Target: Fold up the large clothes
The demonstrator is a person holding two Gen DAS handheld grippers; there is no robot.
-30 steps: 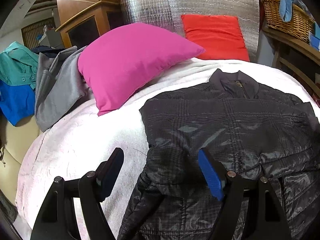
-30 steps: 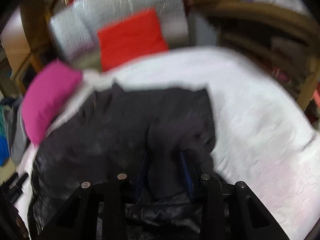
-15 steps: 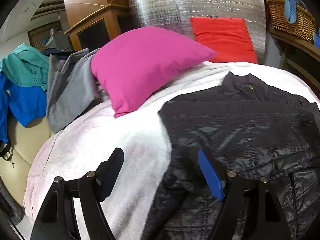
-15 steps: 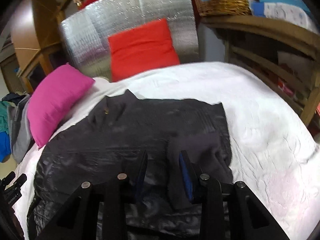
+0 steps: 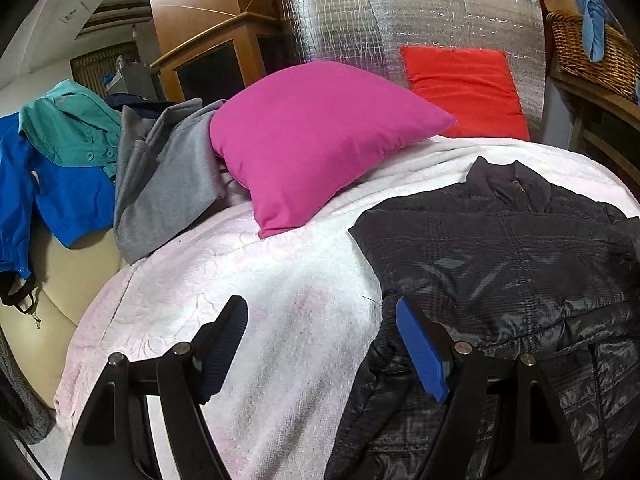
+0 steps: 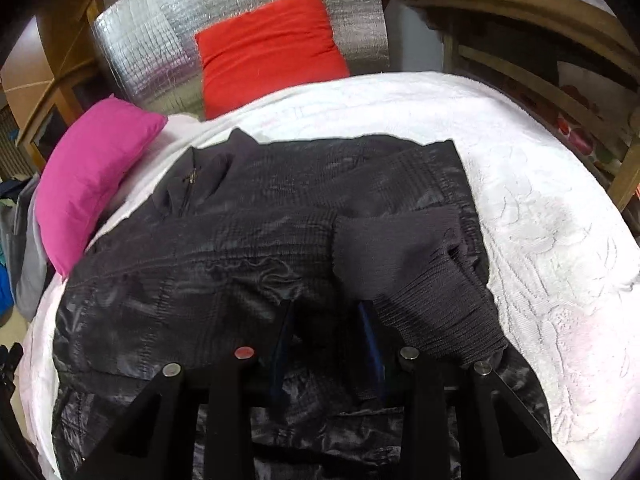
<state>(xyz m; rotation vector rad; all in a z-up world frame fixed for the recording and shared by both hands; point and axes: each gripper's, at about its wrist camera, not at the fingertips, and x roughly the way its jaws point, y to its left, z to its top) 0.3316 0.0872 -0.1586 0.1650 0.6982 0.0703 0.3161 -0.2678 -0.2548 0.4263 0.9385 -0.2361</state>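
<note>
Dark jacket (image 6: 248,240) cuff pinched in right tongs (image 6: 328,344); left tongs (image 5: 320,344) wide, empty.

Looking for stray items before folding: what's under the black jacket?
The black jacket lies on the white blanket. Only blanket shows around it; whatever lies beneath is covered.

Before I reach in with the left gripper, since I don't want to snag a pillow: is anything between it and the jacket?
Nothing visible. The open left gripper is over bare blanket, the jacket edge beside its right finger; the pink pillow lies farther back.
</note>
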